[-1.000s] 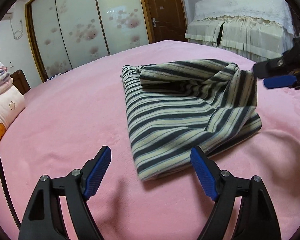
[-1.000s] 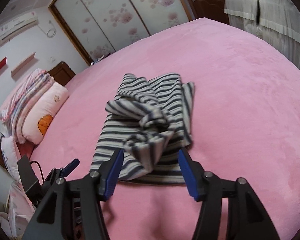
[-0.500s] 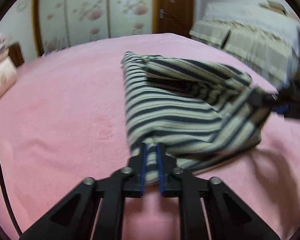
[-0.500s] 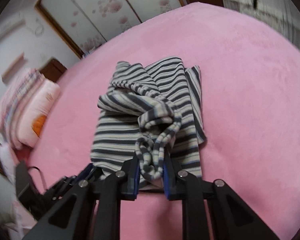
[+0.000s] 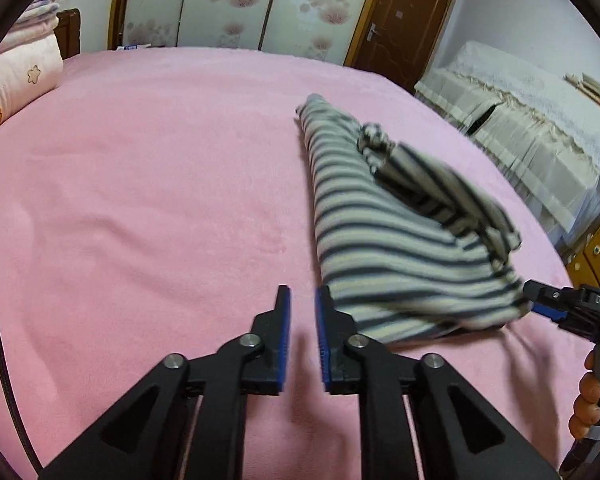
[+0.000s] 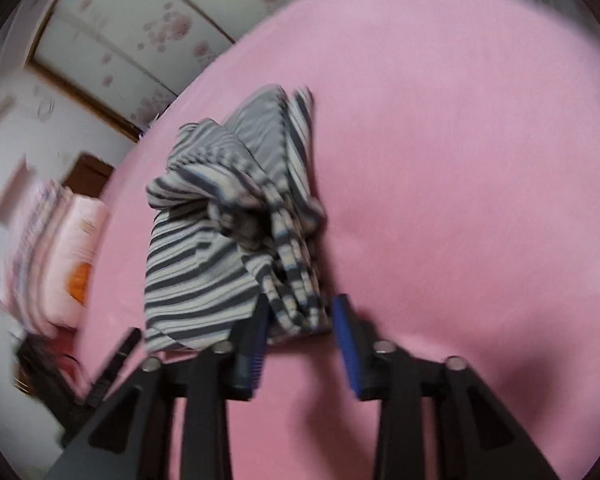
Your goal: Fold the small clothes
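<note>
A striped cream-and-navy garment [image 5: 384,236] lies bunched on the pink bed [image 5: 140,200]. My left gripper [image 5: 302,300] is slightly open and empty, its fingers just left of the garment's near edge. In the right wrist view the same garment [image 6: 220,264] is crumpled, with a fold hanging between the blue pads of my right gripper [image 6: 300,320], whose jaws stand apart. The right gripper also shows in the left wrist view [image 5: 548,306] at the garment's right corner.
Stacked pink pillows and quilts [image 5: 20,68] sit at the bed's left. A covered cabinet [image 5: 540,128] stands beyond the bed's right edge. Wardrobe doors [image 5: 228,4] and a brown door [image 5: 404,20] are at the back.
Both grippers closed on the garment's near edge, then opened. The left one has let go and moved off to the left. The garment now lies more bunched and shifted.
</note>
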`<control>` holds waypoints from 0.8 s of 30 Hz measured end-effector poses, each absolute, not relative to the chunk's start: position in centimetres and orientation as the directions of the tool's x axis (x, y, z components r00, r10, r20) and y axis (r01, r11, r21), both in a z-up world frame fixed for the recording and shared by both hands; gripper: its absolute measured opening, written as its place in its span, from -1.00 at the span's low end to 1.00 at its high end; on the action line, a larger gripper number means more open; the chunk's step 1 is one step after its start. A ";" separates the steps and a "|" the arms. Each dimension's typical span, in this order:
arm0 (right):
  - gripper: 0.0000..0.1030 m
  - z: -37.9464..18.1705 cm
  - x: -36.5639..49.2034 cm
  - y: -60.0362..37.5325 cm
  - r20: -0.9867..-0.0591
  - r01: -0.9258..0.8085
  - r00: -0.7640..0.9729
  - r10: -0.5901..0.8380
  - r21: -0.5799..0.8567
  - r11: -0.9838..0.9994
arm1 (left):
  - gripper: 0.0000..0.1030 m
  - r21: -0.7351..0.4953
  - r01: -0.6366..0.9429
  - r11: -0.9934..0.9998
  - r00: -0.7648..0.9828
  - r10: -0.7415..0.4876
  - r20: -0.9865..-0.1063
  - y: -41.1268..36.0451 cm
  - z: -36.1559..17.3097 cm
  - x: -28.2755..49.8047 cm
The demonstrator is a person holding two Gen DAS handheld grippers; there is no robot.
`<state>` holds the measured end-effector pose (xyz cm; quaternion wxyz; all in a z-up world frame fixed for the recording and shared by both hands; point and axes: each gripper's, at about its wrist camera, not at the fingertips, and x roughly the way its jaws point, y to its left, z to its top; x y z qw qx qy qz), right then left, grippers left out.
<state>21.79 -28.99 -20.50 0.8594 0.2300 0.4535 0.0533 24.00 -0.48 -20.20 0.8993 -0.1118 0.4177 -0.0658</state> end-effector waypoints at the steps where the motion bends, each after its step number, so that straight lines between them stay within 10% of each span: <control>1: -0.13 -19.5 21.8 -28.4 -0.753 0.087 0.596 0.281 0.408 0.909 | -0.63 -0.263 0.031 0.964 0.650 -0.219 -0.727 -0.3 -19.8 24.2; 8: 0.24 -14.1 25.5 -24.1 -0.719 -0.113 0.669 0.187 0.149 0.982 | 0.07 -0.190 0.138 0.972 0.649 -0.234 -0.724 -3.2 -17.0 27.6; 24: 0.24 -17.6 36.9 -13.6 -0.851 -0.467 0.522 0.067 -0.219 0.856 | 0.09 -0.190 0.133 0.973 0.536 -0.232 -0.812 -4.3 -19.6 36.3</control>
